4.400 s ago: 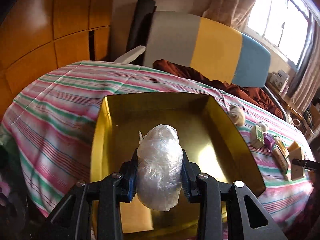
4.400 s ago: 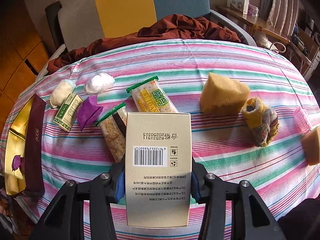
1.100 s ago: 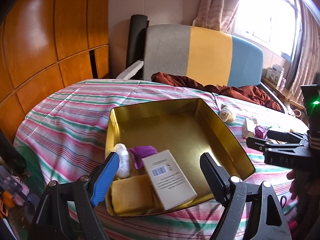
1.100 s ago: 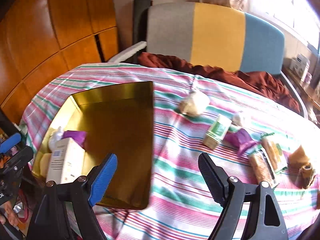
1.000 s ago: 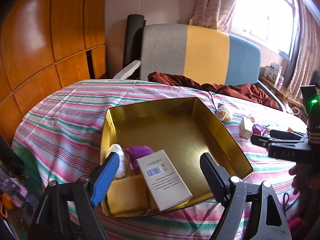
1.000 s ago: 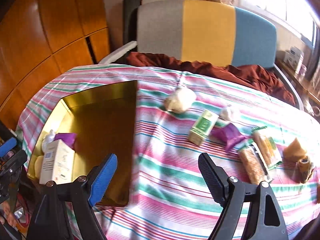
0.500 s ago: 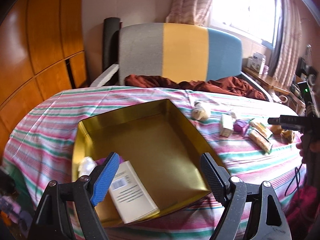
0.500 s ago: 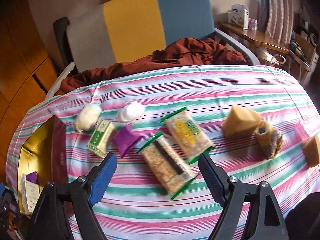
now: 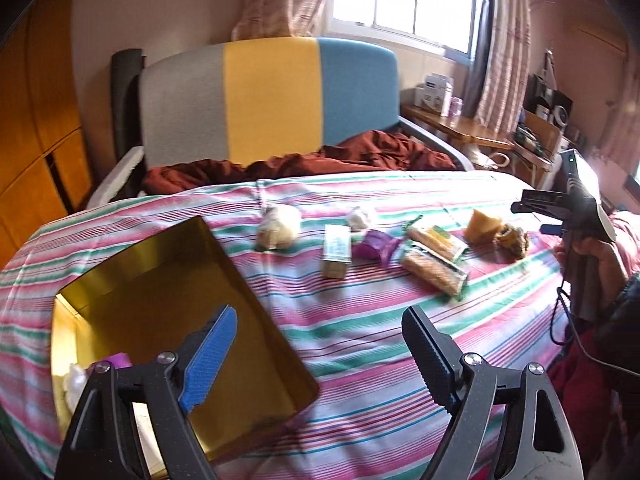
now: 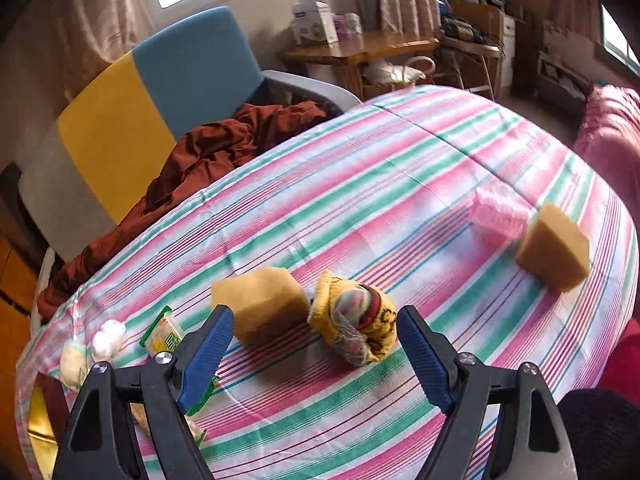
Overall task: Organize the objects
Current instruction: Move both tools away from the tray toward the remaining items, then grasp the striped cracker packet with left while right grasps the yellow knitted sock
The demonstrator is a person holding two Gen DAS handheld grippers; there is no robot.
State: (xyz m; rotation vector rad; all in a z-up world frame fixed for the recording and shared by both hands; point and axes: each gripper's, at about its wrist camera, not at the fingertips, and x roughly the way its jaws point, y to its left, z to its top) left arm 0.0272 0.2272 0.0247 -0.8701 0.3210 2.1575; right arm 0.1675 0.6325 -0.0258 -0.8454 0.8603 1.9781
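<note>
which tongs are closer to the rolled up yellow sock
Right. The right tongs hover open just over the yellow sock, roughly framing it. The left tongs are across the table by the gold tray.

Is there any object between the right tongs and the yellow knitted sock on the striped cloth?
Nothing visible blocks it. The right tongs are open and empty, and the knitted sock lies on the cloth just ahead of the fingertips. A sponge block sits close on the sock's left, apparently touching it.
</note>
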